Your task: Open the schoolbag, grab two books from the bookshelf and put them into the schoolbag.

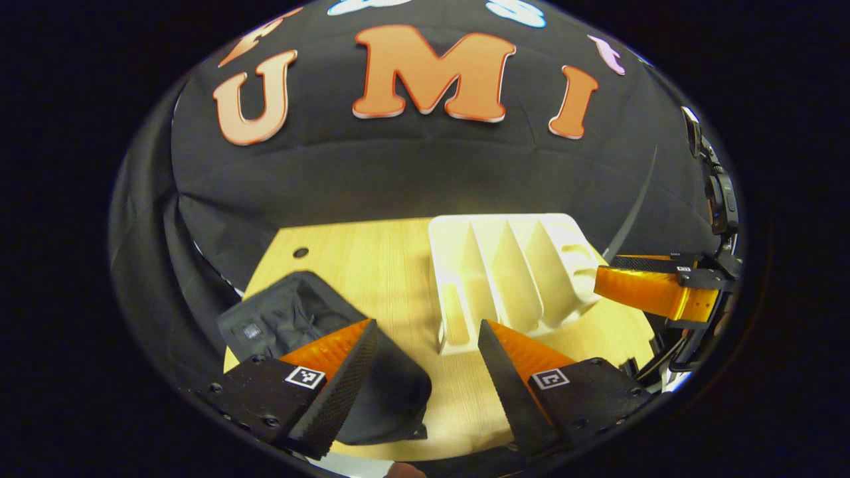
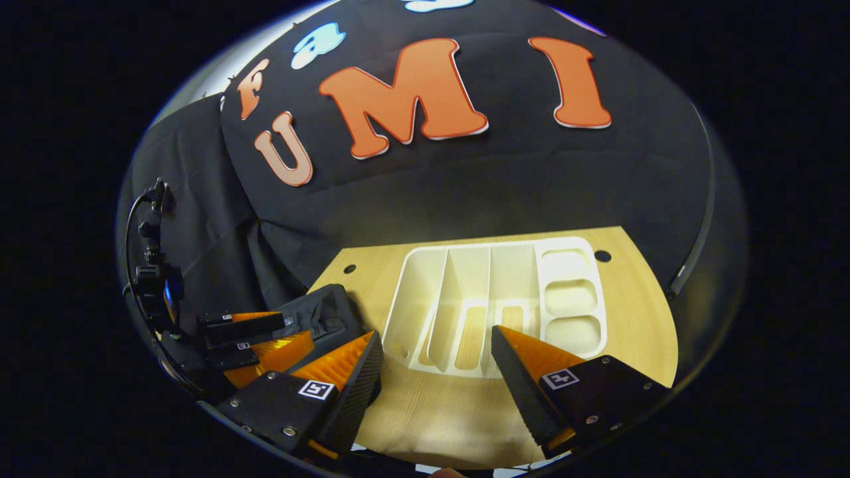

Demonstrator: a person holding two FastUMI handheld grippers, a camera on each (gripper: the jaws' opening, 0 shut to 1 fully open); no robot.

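Left gripper, right gripper gape, apparently holding nothing.

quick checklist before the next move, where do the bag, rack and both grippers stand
1. Left gripper open, holding nothing: ok.
2. Right gripper open, holding nothing: ok.
3. Black fabric schoolbag lies on the light wooden table, left of the rack: ok.
4. Schoolbag opened: cannot tell.
5. White plastic bookshelf rack holds books to grab: not ok, its slots look empty.
6. Books already inside the bag: cannot tell.
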